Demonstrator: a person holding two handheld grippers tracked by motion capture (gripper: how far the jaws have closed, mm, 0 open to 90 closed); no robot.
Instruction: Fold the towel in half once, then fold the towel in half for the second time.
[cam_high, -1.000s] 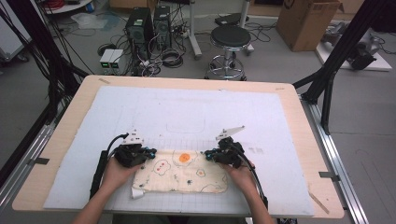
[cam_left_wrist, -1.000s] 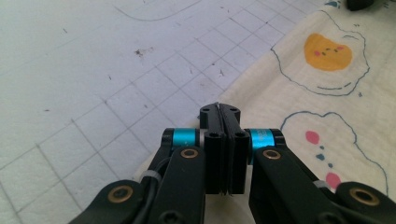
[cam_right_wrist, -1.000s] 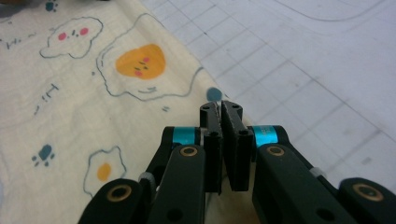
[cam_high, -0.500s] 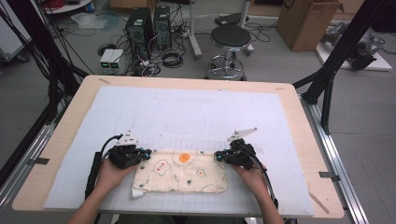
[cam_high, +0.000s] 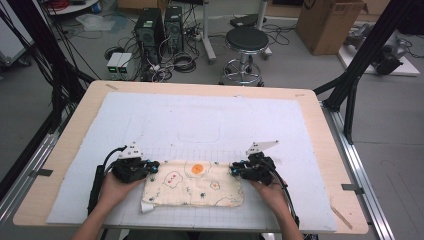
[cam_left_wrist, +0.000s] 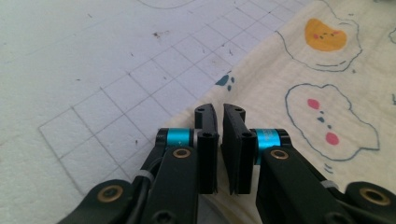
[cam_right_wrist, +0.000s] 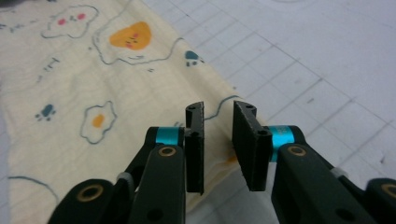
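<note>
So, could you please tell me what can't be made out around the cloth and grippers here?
- Cloth, high view: print details too small.
- Left gripper, left gripper view: cloth edge under the jaws is hidden; contact unclear.
- Right gripper, right gripper view: cloth cut off by the frame's left edge.

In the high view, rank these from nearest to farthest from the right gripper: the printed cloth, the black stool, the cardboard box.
From the right gripper:
1. Printed cloth: right at the jaws, on the near part of the table; the jaws have just been opening over its edge.
2. Black stool: on the floor beyond the table's far edge.
3. Cardboard box: farther back, at upper right.
</note>
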